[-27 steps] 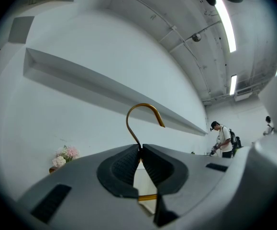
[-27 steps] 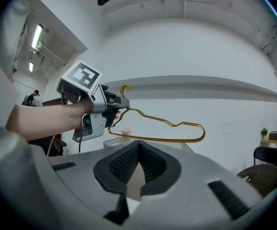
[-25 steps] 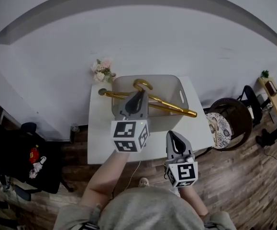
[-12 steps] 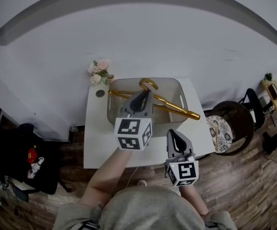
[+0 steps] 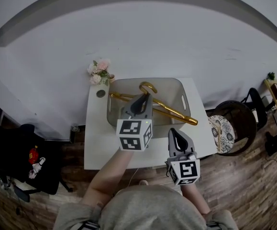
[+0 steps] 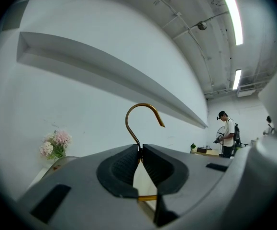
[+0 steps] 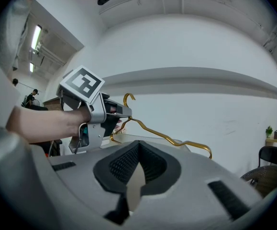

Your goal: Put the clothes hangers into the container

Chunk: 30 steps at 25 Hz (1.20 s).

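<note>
Left tool (image 5: 142, 97): jaws clamped on the neck of a gold metal clothes hanger (image 5: 169, 110), just under its hook. The hook stands upright above the pads in the left gripper view. Right tool (image 5: 175, 131): jaws together with nothing between them, positioned lower right of the left tool and apart from the hanger.

Position of the task item: the hanger is over the open translucent grey plastic container (image 5: 174, 82). It does not appear to rest inside yet; the right gripper view shows its bar above the rim. Its long axis runs from upper left to lower right across the opening, and the lower-right end reaches past the container's right rim.

Judgement: lowering depends on that overhang, and the axis would need turning or tilting to clear the rim. The left hand carries the load; the right tool is nearer the projecting end.

Surface: white counter (image 5: 97, 145), with the container on its far half and a pink-and-white flower bunch (image 5: 99, 71) at the upper-left corner.

Room: white wall (image 5: 176, 37) behind, wooden floor (image 5: 246, 186), and a round chair with a patterned cushion (image 5: 220, 128) at right.
</note>
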### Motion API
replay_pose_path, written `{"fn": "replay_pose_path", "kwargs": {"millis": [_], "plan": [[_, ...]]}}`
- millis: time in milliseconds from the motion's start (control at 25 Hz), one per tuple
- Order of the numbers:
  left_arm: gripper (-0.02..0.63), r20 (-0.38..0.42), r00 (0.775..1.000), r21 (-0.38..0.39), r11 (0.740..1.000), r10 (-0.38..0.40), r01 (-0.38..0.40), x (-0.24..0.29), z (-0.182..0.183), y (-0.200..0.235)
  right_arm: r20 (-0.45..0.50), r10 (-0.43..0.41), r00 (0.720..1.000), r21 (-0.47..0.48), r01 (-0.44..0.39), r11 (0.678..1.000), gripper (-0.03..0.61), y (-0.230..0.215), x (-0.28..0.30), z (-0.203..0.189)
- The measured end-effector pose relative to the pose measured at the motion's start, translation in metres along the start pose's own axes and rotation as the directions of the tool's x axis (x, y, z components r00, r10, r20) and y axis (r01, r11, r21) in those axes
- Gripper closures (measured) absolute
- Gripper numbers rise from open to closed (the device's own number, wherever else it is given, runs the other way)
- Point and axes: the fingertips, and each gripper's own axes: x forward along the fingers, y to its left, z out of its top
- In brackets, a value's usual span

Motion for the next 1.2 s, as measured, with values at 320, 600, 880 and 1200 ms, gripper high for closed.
{"fn": "replay_pose_path", "kwargs": {"millis": [320,600,880,1200], "plan": [[0.586,-0.043,0.998,-0.011,0.999,0.045,-0.046,-0.003,-0.016,0.012,0.010,0.006,1.000,0.000,-0.006,1.000,0.575,0.001,0.003,0.000],[0.584,-0.079,0.994,-0.011,0.998,0.069,-0.070,-0.004,-0.026,0.021,0.008,0.010,1.000,-0.001,-0.010,1.000,0.577,0.002,0.005,0.002],[0.584,-0.122,0.990,0.015,0.997,0.077,-0.075,-0.006,-0.036,0.023,0.014,0.011,1.000,-0.002,-0.011,1.000,0.577,0.005,0.003,0.000],[0.495,-0.169,0.984,0.022,0.999,0.047,-0.044,-0.009,-0.042,0.016,0.012,0.008,1.000,0.002,-0.008,1.000,0.577,0.005,-0.002,0.000]]}}
